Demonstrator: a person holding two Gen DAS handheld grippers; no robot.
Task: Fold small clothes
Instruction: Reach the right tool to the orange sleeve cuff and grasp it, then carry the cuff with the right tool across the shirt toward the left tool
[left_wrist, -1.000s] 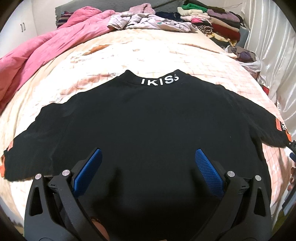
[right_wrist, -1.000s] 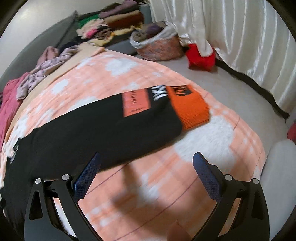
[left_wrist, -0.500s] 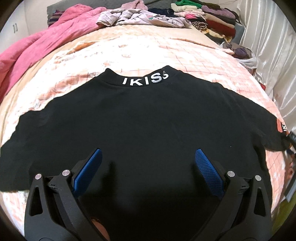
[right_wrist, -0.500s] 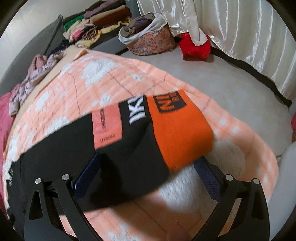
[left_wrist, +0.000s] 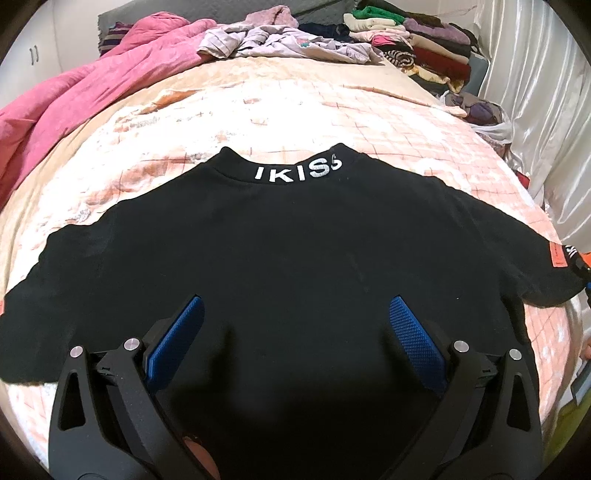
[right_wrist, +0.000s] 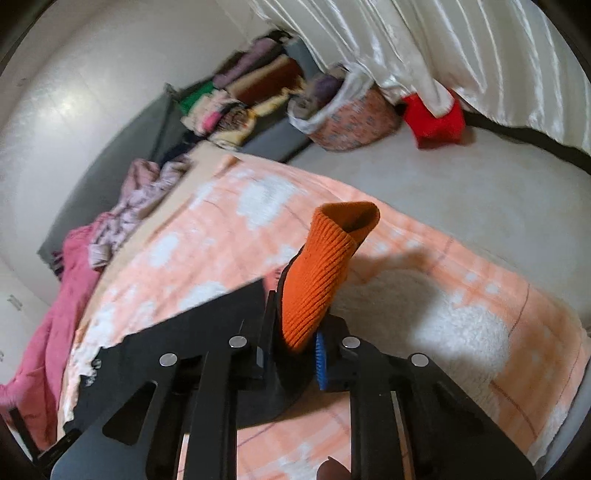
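- Nearest the left wrist camera, the left gripper (left_wrist: 295, 325) hangs over the lower half of the black shirt (left_wrist: 295, 258), its blue pads (left_wrist: 413, 343) spread wide with nothing between them.
- Close to the right wrist camera, the right gripper (right_wrist: 291, 350) is clenched on the shirt's orange cuff (right_wrist: 321, 273), which stands up out of the jaws.
- The shirt lies spread flat on the bed (left_wrist: 258, 110), sleeves out to both sides, white lettering (left_wrist: 299, 171) on the collar.
- Beyond it, a pink blanket (left_wrist: 92, 85) and loose clothes (left_wrist: 280, 44) lie across the bed's far end.
- Farther right, folded stacks (left_wrist: 417, 48) sit near the curtain (left_wrist: 546, 110).
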